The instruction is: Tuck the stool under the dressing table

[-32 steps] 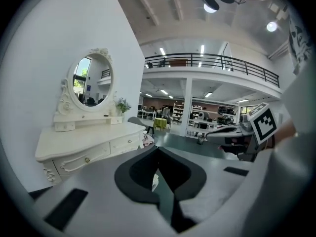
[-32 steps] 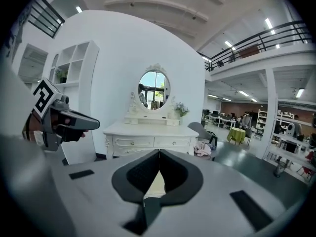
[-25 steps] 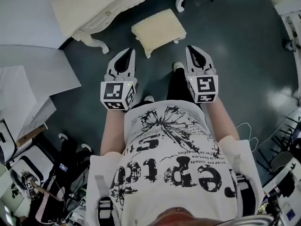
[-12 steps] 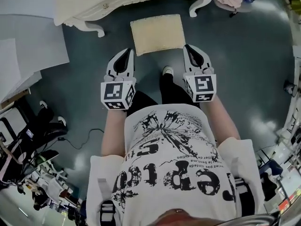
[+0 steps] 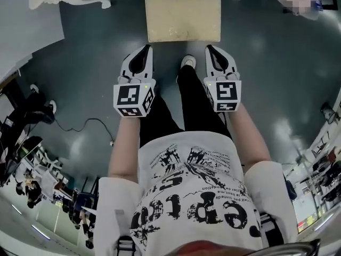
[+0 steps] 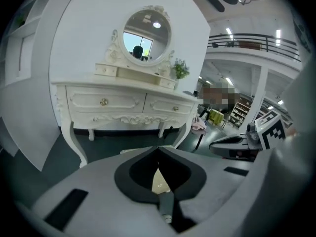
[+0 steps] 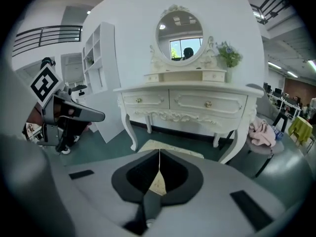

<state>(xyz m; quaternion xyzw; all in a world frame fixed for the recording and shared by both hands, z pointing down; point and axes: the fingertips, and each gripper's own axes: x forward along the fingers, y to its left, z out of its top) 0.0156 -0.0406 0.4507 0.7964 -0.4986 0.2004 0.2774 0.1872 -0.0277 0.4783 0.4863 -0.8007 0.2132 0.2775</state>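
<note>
Stool (image 5: 183, 16) on floor (image 5: 277, 89) straight ahead of person, in front of dressing table (image 7: 185, 100), not yet under it.

Left gripper (image 5: 145, 49) and right gripper (image 5: 210, 49) short of stool's near edge, no contact. Jaws of both together, empty.

Judgement: approach stage. Advise even contact at both near corners, a straight push between table legs, and keeping stool square to avoid snagging a leg.
</note>
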